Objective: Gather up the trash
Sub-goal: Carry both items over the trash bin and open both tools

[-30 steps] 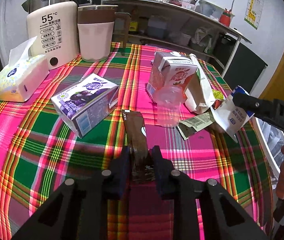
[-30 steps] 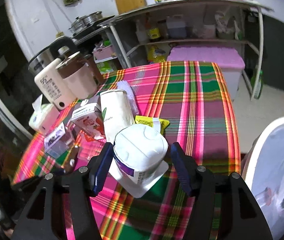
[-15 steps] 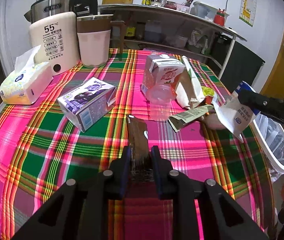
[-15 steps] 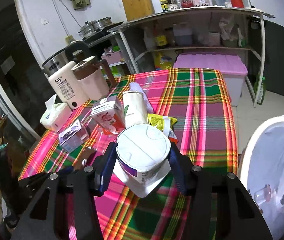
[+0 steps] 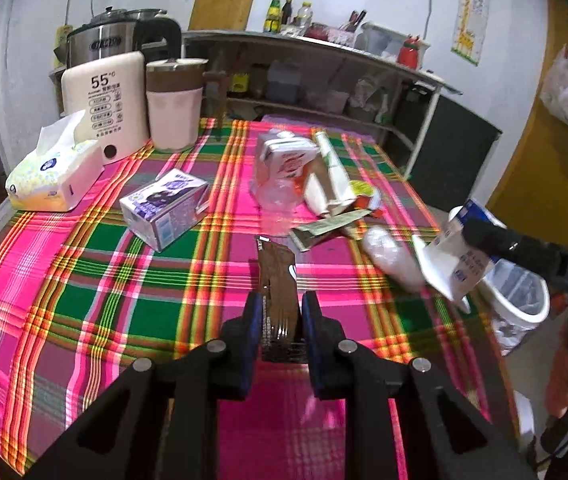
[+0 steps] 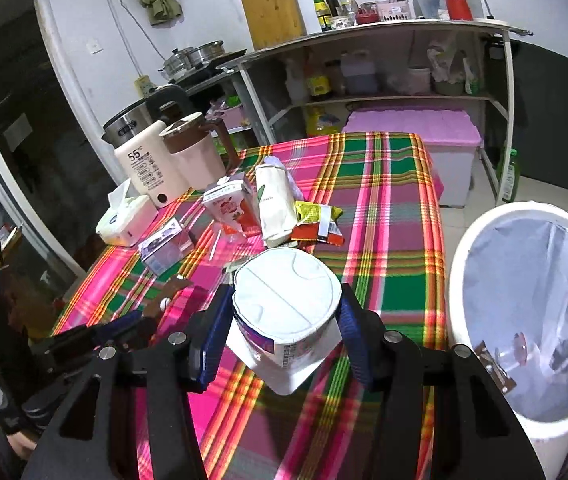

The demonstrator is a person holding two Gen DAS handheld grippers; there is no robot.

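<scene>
Left claw (image 5: 280,320): narrow, pinched on a brown wrapper (image 5: 278,276), lifted clear of the desk (image 5: 84,300). Right claw (image 6: 284,320): wide, clamped on a white yogurt cup (image 6: 285,300) with its torn lid up, carried above the desk edge just beside the white bin (image 6: 523,320). So two pieces of trash in hand, neither dropped yet.

In the bin: lined with a clear bag, already holding a few bits, probably a small clear cup and a scrap, hard to make out through the plastic.

Left on the plaid cloth: a purple carton (image 5: 164,208) lying on its side, a red-and-white carton (image 5: 284,160) upright, a clear plastic cup (image 5: 276,196) in front of it, a tall cream carton (image 5: 331,176) tipped over, a yellow-and-red snack wrapper (image 6: 315,224), a flat strip of packaging (image 5: 323,228), a crumpled clear bag (image 5: 387,256).

Likely staying: tissue pack (image 5: 52,176), kettle, pink jug.

Roughly a third done at best; most of the pile untouched.
</scene>
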